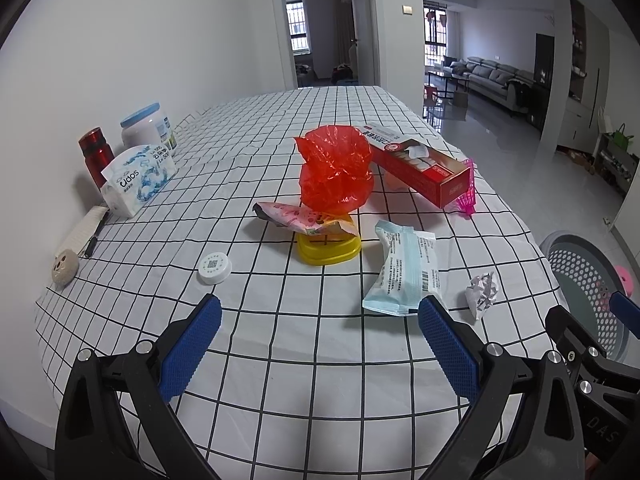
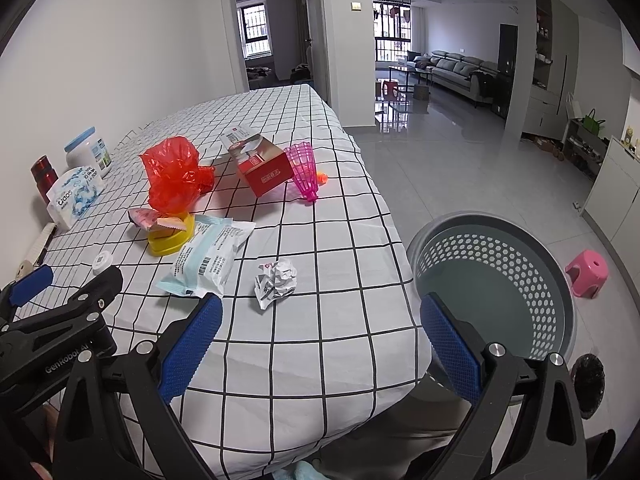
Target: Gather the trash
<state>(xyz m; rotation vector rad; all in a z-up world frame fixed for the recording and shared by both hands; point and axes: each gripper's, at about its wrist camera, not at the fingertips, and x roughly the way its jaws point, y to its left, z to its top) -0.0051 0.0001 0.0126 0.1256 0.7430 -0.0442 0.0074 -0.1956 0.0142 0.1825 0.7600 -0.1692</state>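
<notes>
From the left wrist, the left gripper (image 1: 320, 336) gapes wide and empty above the checked tablecloth (image 1: 280, 380), with a pale blue wrapper (image 1: 404, 268) and a crumpled paper ball (image 1: 483, 290) just ahead. From the right wrist, the right gripper (image 2: 320, 336) is likewise spread wide, holding nothing, at the table edge, the paper ball (image 2: 276, 280) near its left finger and the perforated grey basket (image 2: 552, 280) on the floor beside the table.

We saw the crumpled paper ball (image 2: 276, 280) lying near the table's edge, just beside a flat pale-blue wrapper (image 2: 208, 260). A pink snack wrapper (image 2: 150, 218) draped over a yellow lid (image 2: 170, 240), with the bunched red plastic bag (image 2: 174, 176) standing behind. The grey perforated basket (image 2: 548, 300) stood on the floor, upright.
</notes>
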